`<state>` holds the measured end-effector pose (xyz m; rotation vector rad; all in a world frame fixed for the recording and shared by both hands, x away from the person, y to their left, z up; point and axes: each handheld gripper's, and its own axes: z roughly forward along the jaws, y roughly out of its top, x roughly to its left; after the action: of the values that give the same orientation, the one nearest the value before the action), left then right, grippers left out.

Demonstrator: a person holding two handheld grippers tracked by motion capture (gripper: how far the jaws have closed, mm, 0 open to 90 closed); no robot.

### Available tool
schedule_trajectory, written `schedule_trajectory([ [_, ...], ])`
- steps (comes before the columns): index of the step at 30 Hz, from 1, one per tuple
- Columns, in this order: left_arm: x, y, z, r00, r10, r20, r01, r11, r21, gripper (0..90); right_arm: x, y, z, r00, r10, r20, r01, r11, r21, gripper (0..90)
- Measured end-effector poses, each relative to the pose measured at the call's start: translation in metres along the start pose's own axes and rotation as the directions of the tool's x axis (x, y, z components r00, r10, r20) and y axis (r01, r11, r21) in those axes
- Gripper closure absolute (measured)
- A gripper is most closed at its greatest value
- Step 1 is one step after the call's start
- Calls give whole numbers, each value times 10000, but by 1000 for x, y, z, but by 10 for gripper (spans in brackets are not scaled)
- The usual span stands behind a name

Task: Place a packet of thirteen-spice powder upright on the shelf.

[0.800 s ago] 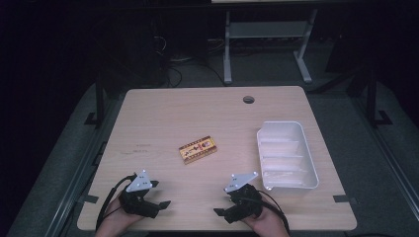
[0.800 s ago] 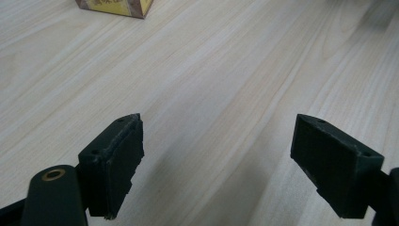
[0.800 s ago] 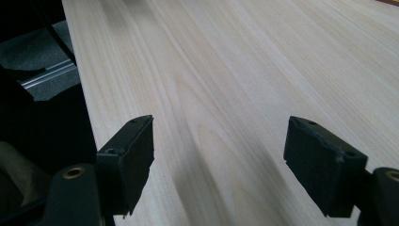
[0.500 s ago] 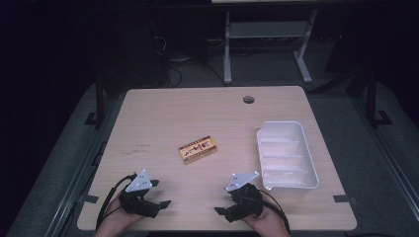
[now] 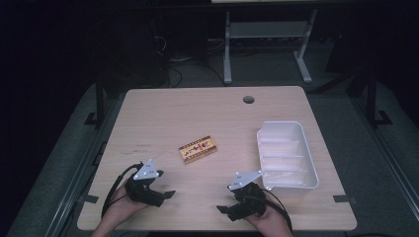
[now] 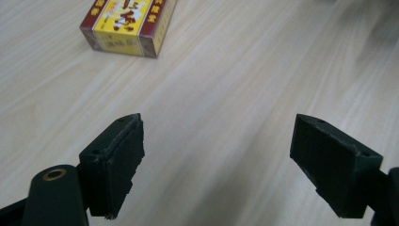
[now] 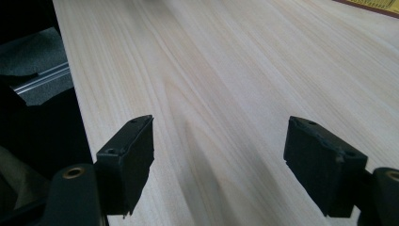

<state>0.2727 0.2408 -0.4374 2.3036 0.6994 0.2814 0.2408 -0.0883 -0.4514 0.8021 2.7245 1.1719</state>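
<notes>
**Near the front edge, both tongs wait wide open**

Mid-table lies the small box, flat, well apart from the left gripper and right gripper, both gaping, empty. I'd guess a shallow pinch could skid it across the table. Its yellow-and-red label carries print too blurred to read. A white tray sits right.
</notes>
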Motion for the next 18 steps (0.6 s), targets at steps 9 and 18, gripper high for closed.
schedule_trajectory([
  [9,18,28,11,9996,282,42,-283,9996,74,175,-1,0,-4,10000,25,-30,-25,9999,-159,242],
  [18,34,43,26,9992,377,107,-381,9986,357,175,-1,0,-5,10000,31,-14,-31,9997,-224,239],
])
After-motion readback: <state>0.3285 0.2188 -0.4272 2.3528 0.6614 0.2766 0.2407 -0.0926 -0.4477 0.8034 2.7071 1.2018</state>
